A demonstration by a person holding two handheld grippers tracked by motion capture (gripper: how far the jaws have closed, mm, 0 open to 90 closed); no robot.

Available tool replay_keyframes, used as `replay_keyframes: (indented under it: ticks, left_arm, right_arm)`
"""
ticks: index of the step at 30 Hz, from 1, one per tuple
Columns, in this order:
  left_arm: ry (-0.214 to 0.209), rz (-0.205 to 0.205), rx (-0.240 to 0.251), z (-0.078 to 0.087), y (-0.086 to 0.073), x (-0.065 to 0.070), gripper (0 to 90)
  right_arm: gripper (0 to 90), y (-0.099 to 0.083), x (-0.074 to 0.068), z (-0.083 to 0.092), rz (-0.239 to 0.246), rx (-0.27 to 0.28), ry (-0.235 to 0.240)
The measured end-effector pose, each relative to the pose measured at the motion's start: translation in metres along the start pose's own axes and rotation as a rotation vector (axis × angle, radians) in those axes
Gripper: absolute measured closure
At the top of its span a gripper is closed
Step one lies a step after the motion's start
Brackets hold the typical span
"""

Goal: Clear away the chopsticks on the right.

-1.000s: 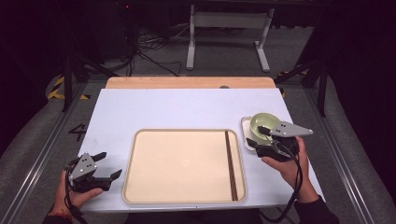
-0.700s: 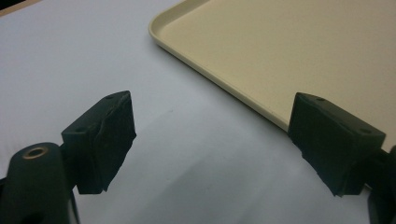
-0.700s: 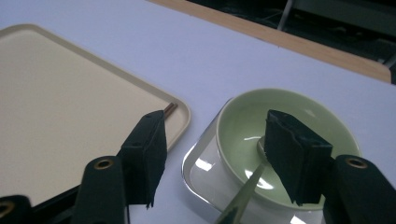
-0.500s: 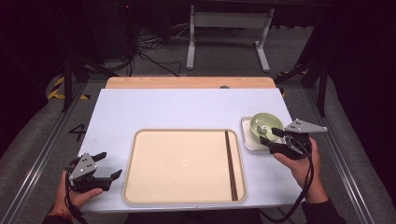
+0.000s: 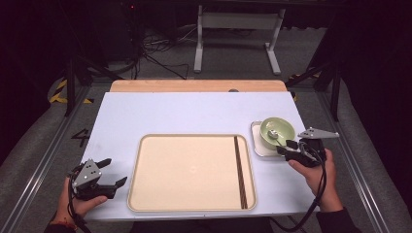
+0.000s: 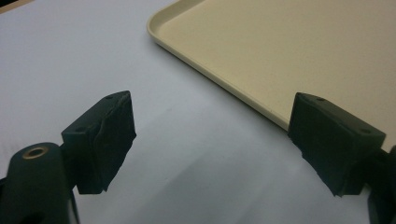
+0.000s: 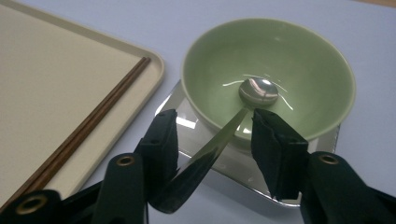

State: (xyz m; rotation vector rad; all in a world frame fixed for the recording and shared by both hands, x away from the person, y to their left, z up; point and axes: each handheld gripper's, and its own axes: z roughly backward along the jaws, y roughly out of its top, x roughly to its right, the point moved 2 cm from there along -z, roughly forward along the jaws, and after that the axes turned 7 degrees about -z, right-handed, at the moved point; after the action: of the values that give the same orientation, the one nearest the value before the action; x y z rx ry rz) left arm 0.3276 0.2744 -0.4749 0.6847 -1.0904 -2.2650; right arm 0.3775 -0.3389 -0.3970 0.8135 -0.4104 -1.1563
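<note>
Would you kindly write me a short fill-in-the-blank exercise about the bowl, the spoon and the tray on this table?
1. The shiny metal spoon rests with its head inside the pale ____ ceramic bowl.
2. The spoon's handle lies between the jaws of the ____ gripper.
3. The dark wooden chopsticks lie on the beige rectangular ____.
4. The bowl stands on a small square ____ plate.

Missing words: green; right; tray; metal

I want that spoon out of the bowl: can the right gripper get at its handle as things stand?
Probably yes. The spoon handle sticks out over the bowl rim and already lies between the right gripper jaws, which have just been closing; nothing blocks it.
</note>
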Motion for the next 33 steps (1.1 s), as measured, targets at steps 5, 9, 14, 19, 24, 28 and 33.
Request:
replay_keyframes:
  ticks: [5,9,14,19,24,28,33]
  left_arm:
    - [-0.003,0.004,-0.001,0.000,0.000,0.001,15.8]
    - [-0.003,0.003,-0.004,-0.001,0.000,0.001,15.8]
    - [-0.002,0.002,-0.004,-0.001,0.000,0.001,15.9]
    - [0.009,-0.004,0.000,0.001,0.001,-0.001,15.9]
    - [0.021,0.005,0.022,0.006,0.003,-0.003,15.9]
    - [0.023,0.008,0.027,0.006,0.003,-0.006,15.8]
    - [0.014,0.009,0.035,0.005,0.003,-0.007,15.8]
  right_arm:
    - [61.6,-0.005,0.015,0.001,-0.072,0.013,0.029]
    - [71.1,-0.006,0.022,0.003,-0.094,0.032,0.033]
    - [81.7,-0.008,0.033,0.003,-0.130,0.058,0.008]
    - [82.3,-0.010,0.041,0.002,-0.164,0.068,-0.001]
    - [82.8,-0.010,0.048,0.002,-0.182,0.091,0.010]
    - [82.9,-0.010,0.049,0.002,-0.167,0.100,0.020]
    - [83.2,-0.009,0.050,0.005,-0.149,0.126,0.023]
